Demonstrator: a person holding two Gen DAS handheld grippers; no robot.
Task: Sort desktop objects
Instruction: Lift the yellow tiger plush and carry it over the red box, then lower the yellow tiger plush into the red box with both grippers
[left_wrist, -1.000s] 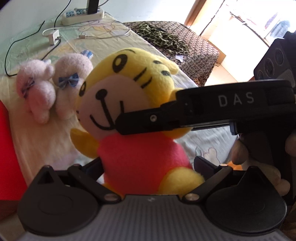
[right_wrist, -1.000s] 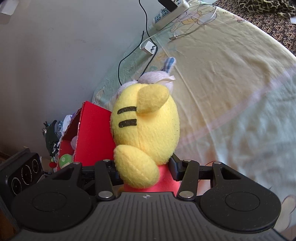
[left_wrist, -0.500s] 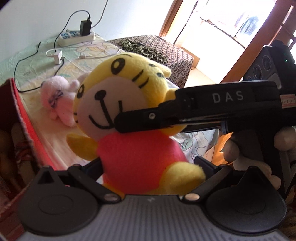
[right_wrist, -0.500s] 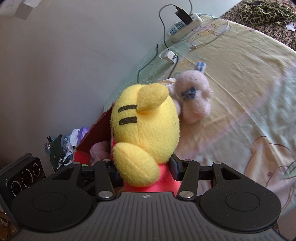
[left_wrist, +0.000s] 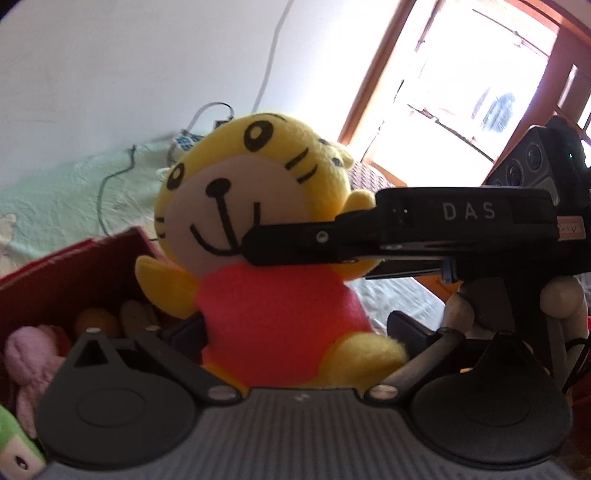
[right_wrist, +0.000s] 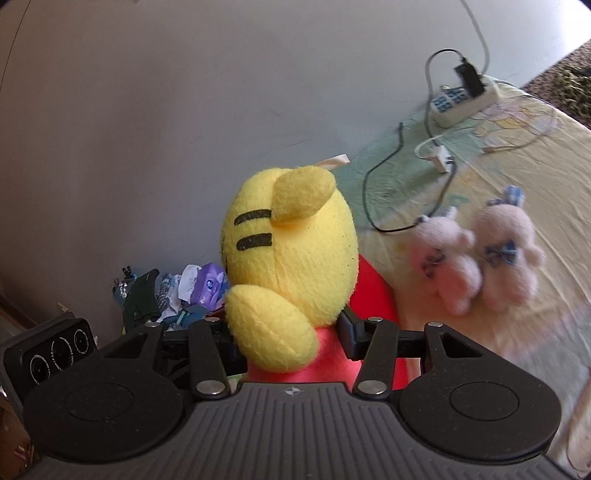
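Note:
A yellow tiger plush (left_wrist: 258, 206) in a pink-red shirt hangs in the air, held by both grippers. My left gripper (left_wrist: 295, 332) is shut on its body, a finger pressed on each side of the shirt. Reaching in from the right, my right gripper (left_wrist: 258, 247) has one finger lying across the plush's chin. In the right wrist view the plush (right_wrist: 295, 251) shows its back, and my right gripper (right_wrist: 291, 347) is shut on it below the head. An open red box (left_wrist: 74, 266) sits below and left of the plush, with soft toys inside.
In the box lie a pink plush (left_wrist: 26, 358) and a green toy (left_wrist: 14, 446). Two pink bears (right_wrist: 476, 262) lie on the pale bedspread (right_wrist: 554, 177). A power strip (right_wrist: 465, 99), a white charger (right_wrist: 439, 155) and cables sit by the wall. Clutter (right_wrist: 177, 291) is piled left of the box.
Both grippers have carried the plush up and to the left, from over the bedspread by the pink bears to above the open red box. The grip on the plush is unchanged.

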